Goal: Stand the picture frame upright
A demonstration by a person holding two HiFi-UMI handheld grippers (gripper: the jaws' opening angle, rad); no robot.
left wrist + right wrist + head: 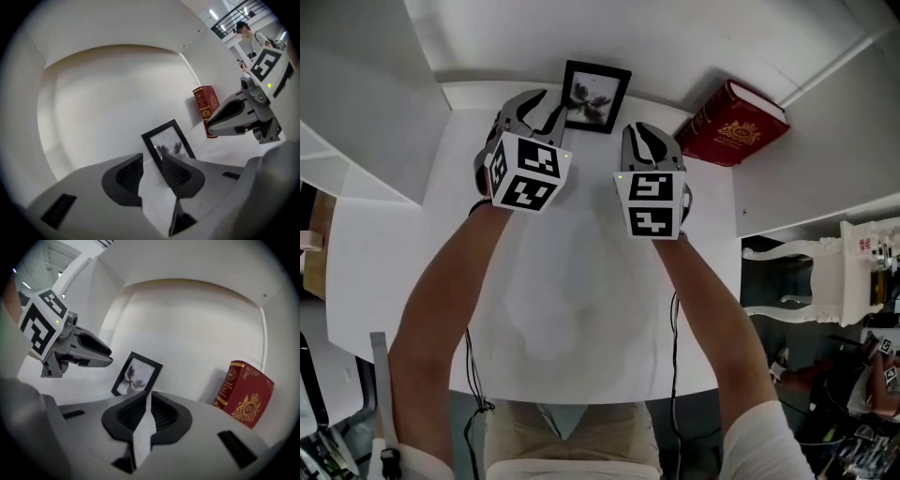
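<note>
frame (137,375): upright against wall
left claw (152,164): I see a narrow gap, empty
right claw (145,400): closed, empty

picture frame (596,96) before back wall (581,28), red book (733,124) right; open tabletop (581,281) between

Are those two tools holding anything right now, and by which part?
Nothing is held. The left tool has its jaws apart and empty; the right tool has them together on nothing. The frame stands free beyond both.
</note>
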